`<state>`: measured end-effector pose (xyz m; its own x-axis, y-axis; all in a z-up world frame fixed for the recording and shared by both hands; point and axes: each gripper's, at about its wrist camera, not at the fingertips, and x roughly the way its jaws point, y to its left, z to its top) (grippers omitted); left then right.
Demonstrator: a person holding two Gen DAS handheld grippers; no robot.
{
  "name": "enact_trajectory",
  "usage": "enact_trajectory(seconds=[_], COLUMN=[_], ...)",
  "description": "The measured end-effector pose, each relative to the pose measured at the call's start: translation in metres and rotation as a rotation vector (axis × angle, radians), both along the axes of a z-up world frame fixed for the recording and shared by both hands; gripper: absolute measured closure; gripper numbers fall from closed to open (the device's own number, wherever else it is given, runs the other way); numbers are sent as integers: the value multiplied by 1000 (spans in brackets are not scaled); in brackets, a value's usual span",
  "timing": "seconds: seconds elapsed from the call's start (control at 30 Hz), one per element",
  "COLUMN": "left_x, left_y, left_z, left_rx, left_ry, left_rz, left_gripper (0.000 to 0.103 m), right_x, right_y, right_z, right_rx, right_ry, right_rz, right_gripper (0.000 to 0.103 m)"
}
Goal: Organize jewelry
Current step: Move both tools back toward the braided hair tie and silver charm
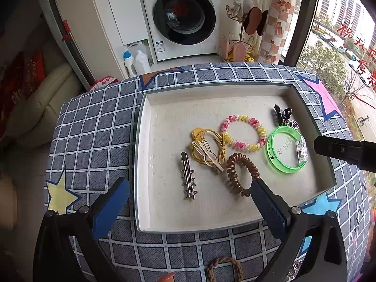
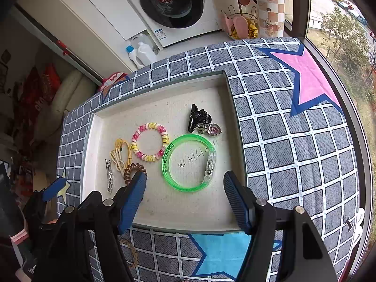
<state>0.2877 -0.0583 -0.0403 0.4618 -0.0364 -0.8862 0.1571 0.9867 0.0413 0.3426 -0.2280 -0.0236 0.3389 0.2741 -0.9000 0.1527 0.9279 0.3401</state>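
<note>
A shallow white tray [image 1: 143, 164] lies on the checked cloth. It holds a silver star hair clip [image 1: 188, 176], a yellow hair tie with a cream bunny clip [image 1: 206, 151], a pink-and-yellow spiral tie [image 1: 244, 131], a brown spiral tie [image 1: 237, 171], a green bangle [image 1: 285, 151] and a black claw clip [image 1: 282, 115]. My left gripper [image 1: 189, 183] hangs open above the silver clip, holding nothing. Over the green bangle [image 2: 188, 162], my right gripper [image 2: 185, 176] is open and apart from it. A heart charm [image 2: 215, 129] lies beside the claw clip [image 2: 197, 117].
A braided brown hair tie [image 1: 224, 269] lies on the cloth in front of the tray. Beyond the table's far edge stand a washing machine [image 1: 183, 16], two detergent bottles [image 1: 137, 62] and a wire rack [image 1: 242, 42]. A window [image 1: 340, 47] runs along the right.
</note>
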Motion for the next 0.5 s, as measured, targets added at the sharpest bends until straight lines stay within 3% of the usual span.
enact_trajectory(seconds=[0.07,0.27,0.5], left_x=[-5,-25,-54], left_y=[3,13,29], left_z=[3,6,1], left_rx=[-10,-36,-4], left_ry=[6,33,55], left_rz=[-1,-2,44], left_gripper=[0,0,0], right_x=[-5,-23,-51], right_y=[0,4,8], right_z=[4,18,34], right_rx=[5,24,31], right_ry=[-7,-37,-102], right_rz=[0,-6,-32], right_gripper=[20,19,18])
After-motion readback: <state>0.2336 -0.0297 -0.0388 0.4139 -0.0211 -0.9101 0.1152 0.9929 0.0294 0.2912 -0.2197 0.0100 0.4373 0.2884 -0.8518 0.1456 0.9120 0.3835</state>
